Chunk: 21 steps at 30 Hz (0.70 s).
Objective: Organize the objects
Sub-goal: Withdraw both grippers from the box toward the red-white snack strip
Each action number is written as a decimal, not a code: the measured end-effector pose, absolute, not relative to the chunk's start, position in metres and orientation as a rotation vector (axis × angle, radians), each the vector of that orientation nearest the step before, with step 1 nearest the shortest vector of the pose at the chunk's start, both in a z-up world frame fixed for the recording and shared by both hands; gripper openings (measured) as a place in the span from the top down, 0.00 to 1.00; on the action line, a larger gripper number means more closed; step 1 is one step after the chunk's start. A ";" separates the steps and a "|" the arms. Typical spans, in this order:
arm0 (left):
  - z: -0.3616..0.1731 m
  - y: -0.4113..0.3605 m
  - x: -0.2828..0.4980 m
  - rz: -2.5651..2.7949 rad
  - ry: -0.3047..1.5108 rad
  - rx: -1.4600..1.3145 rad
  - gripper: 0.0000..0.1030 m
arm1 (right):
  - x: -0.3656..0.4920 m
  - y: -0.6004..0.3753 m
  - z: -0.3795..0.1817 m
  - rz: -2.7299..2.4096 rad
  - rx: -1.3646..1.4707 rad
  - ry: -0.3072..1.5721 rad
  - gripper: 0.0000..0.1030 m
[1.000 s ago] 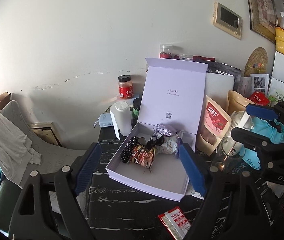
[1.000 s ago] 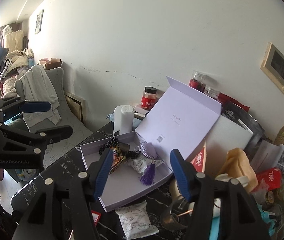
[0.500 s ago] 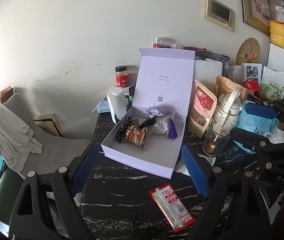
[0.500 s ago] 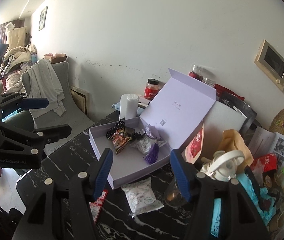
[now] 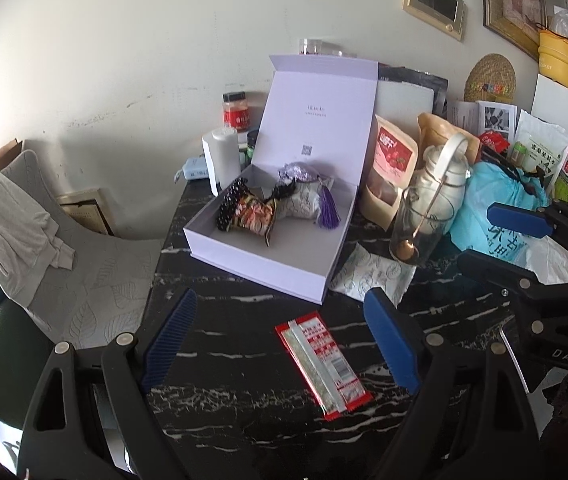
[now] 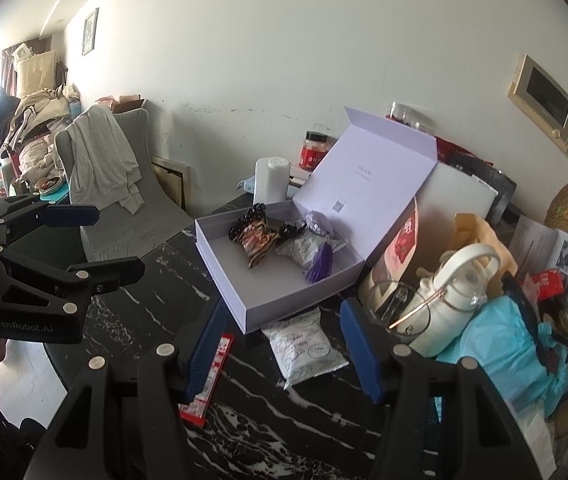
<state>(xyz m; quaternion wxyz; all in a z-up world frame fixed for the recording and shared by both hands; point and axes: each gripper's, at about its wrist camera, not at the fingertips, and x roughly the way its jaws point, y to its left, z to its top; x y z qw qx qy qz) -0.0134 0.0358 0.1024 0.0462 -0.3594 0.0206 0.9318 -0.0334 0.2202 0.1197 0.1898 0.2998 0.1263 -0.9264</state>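
A black marble table (image 5: 223, 360) is crowded with clutter around an open lilac box (image 5: 284, 256). Both the left claw (image 5: 279, 344) and right claw (image 6: 284, 344) are held open and empty above it.

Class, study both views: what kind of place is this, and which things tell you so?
Probably a lived-in home, likely a living or dining corner: a cluttered black marble table, a grey chair draped with clothing, and a framed picture on the wall.

Sachet (image 5: 372, 276) lies right of box (image 5: 259, 264) (packet (image 5: 322, 364) in front).
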 end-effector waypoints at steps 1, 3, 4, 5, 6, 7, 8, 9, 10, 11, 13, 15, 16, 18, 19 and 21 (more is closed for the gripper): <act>0.099 0.036 -0.012 2.835 0.055 -1.105 0.18 | -0.032 0.222 0.115 -2.598 0.853 0.348 0.42; 0.091 0.037 -0.008 2.824 0.041 -1.111 0.18 | -0.029 0.223 0.109 -2.590 0.867 0.339 0.42; 0.088 0.038 -0.007 2.823 0.039 -1.117 0.18 | -0.028 0.224 0.105 -2.585 0.875 0.335 0.42; 0.084 0.038 -0.005 2.820 0.039 -1.122 0.18 | -0.027 0.225 0.101 -2.580 0.886 0.331 0.42; 0.079 0.039 -0.004 2.810 0.038 -1.130 0.18 | -0.026 0.225 0.098 -2.576 0.895 0.330 0.42; 0.073 0.041 -0.002 2.795 0.031 -1.139 0.18 | -0.026 0.226 0.094 -2.571 0.904 0.329 0.42; 0.069 0.041 -0.001 2.786 0.023 -1.146 0.18 | -0.024 0.227 0.089 -2.567 0.913 0.325 0.42; 0.062 0.042 0.000 2.776 0.011 -1.160 0.18 | -0.024 0.227 0.086 -2.564 0.921 0.322 0.42; 0.058 0.042 0.000 2.769 0.003 -1.171 0.18 | -0.023 0.228 0.082 -2.560 0.930 0.317 0.42; 0.052 0.043 0.001 2.761 -0.007 -1.183 0.18 | -0.023 0.230 0.076 -2.553 0.941 0.306 0.42; 0.042 0.044 0.001 2.749 -0.021 -1.204 0.18 | -0.023 0.231 0.067 -2.542 0.959 0.298 0.42; 0.031 0.045 0.001 2.741 -0.028 -1.221 0.18 | -0.024 0.231 0.058 -2.531 0.975 0.294 0.42; 0.026 0.046 0.000 2.737 -0.029 -1.231 0.18 | -0.024 0.231 0.054 -2.528 0.980 0.292 0.42; 0.013 0.047 -0.001 2.725 -0.043 -1.259 0.18 | -0.025 0.232 0.044 -2.515 0.998 0.286 0.42; 0.008 0.047 -0.002 2.716 -0.053 -1.272 0.18 | -0.026 0.233 0.039 -2.506 1.007 0.284 0.42; -0.004 0.048 -0.005 2.695 -0.075 -1.303 0.18 | -0.029 0.234 0.030 -2.492 1.029 0.280 0.42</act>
